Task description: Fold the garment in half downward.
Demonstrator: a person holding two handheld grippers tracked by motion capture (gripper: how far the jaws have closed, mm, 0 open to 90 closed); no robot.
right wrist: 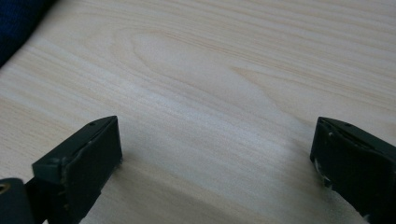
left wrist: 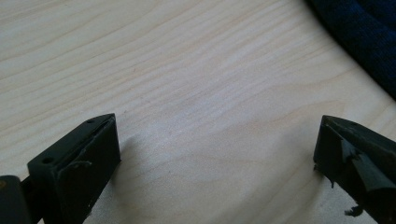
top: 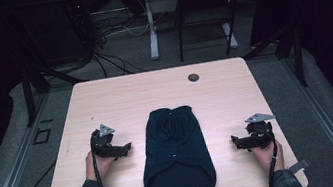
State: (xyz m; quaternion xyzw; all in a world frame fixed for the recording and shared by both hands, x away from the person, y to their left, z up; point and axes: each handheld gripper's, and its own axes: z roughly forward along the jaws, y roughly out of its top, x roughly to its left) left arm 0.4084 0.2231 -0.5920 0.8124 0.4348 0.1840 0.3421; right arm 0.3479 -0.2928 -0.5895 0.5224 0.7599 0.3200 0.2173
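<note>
High view: dark blue garment (top: 176, 152) lies flat mid-bench (top: 119, 93); left gripper (top: 124, 149) and right gripper (top: 237, 142) rest on either side, apart from it, both empty.
Left gripper view: jaws spread wide; cloth edge at top right; approach low and level.
Right gripper view: jaws released; probably pinch the hem first.

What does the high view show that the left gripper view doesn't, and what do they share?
High view: the whole dark blue garment lying flat between the left gripper and the right gripper, both hands, and a round hole near the table's far edge. Left gripper view: its own two jaws close up, wide open over bare wood. Shared: the light wooden table and some of the garment.
</note>
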